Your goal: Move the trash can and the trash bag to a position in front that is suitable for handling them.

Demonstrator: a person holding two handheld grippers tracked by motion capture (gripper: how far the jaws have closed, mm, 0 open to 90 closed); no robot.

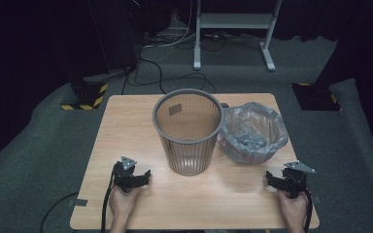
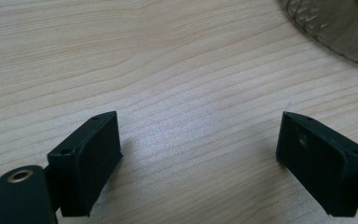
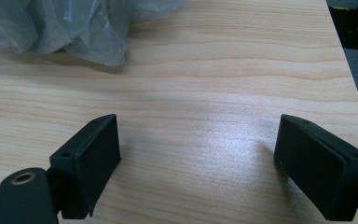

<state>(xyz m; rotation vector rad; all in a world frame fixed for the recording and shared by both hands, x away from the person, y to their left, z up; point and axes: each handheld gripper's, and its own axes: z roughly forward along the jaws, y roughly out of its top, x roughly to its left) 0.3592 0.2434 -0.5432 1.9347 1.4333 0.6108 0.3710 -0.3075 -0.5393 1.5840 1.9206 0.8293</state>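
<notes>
Jaws on my left gripper stand wide apart over bare wood near the front left corner of the table, nothing between them. My right gripper sits near the front right corner, its jaws equally spread and empty. The grey slatted wastebasket stands upright at the middle of the table, closer to the back edge than my hands are. Just beside it toward the right edge lies a crumpled grey plastic bin liner, mouth gaping upward, apparently touching the basket's side; its folds lie ahead of my right jaws.
</notes>
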